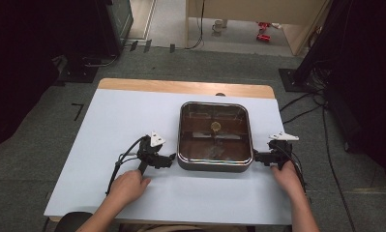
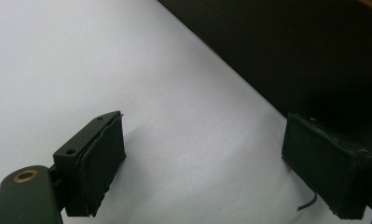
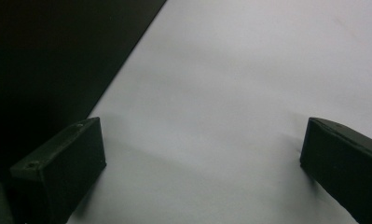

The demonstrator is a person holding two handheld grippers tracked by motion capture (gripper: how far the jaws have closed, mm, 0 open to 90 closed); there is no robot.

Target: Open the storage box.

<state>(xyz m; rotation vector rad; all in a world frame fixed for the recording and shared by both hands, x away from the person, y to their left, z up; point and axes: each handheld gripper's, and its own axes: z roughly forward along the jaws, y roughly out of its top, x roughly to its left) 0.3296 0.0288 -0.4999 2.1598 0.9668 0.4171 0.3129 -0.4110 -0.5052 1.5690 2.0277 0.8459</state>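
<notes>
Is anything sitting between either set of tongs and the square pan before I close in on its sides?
Nothing visible. The left tongs and right tongs flank the pan with only bare white table showing between their open jaws and the pan's dark sides.

The table (image 1: pixel 108 145) is seen from above and from the person's side in the high view, at some distance, with the floor beyond shown in the upper frame. In each gripper view the white tabletop is seen very closely. The pan (image 1: pixel 215 137) is shared: its dark wall is caught at upper right (image 2: pixel 305 56) and upper left (image 3: pixel 48 60).
</notes>
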